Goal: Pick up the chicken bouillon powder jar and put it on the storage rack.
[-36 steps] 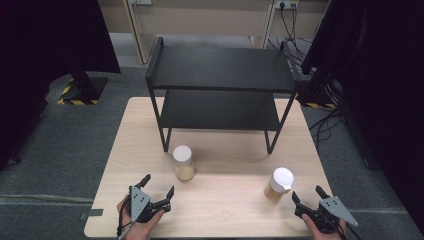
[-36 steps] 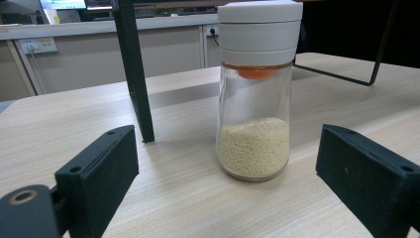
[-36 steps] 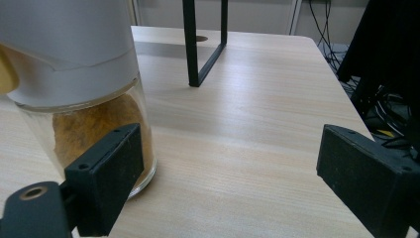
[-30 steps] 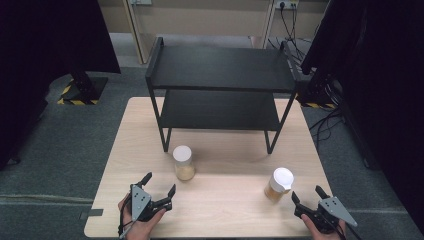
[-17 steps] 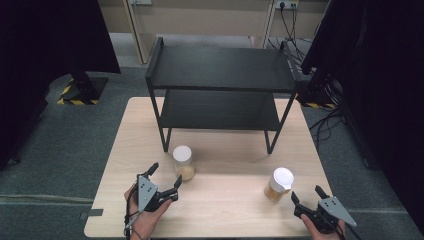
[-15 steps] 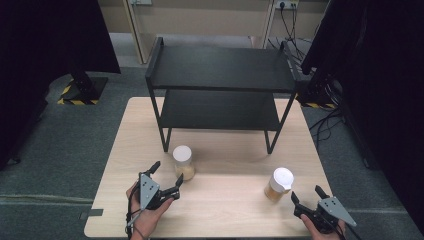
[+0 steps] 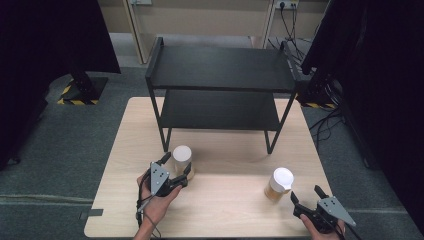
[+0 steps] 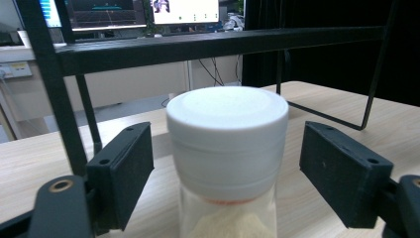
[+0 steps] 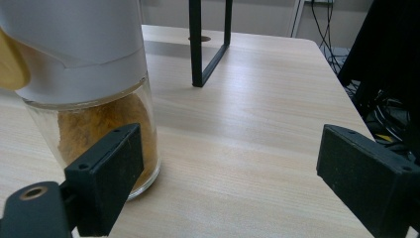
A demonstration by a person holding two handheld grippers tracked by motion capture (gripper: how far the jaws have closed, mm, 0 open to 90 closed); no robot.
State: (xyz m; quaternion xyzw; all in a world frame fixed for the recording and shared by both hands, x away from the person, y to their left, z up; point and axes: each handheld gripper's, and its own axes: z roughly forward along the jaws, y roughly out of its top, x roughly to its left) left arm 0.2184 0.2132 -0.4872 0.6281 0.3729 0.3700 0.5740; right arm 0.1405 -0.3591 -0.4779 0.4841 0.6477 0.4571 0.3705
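Observation:
A glass jar of pale powder with a white lid (image 7: 182, 159) (image 8: 227, 134) stands upright on the wooden table, in front of the rack's left leg. My left gripper (image 7: 177, 163) (image 8: 225, 151) has its jaws on either side of that lid. They have just been closing, and a small gap still shows on each side. A second jar with orange-brown powder and a white cap (image 7: 279, 184) (image 9: 89, 114) stands at the right. My right gripper (image 7: 305, 193) (image 9: 233, 153) rests open just behind and right of it, with this jar beside its left jaw.
A black two-tier metal rack (image 7: 220, 70) stands on the far half of the table (image 7: 230, 210), its legs (image 9: 208, 44) just beyond the jars. Bare tabletop lies between the two jars. Dark curtains and cables flank the table.
My left gripper has moved forward and slightly up to the pale jar, which now stands between its jaws, and the jaws have narrowed. The right gripper and both jars have stayed put.

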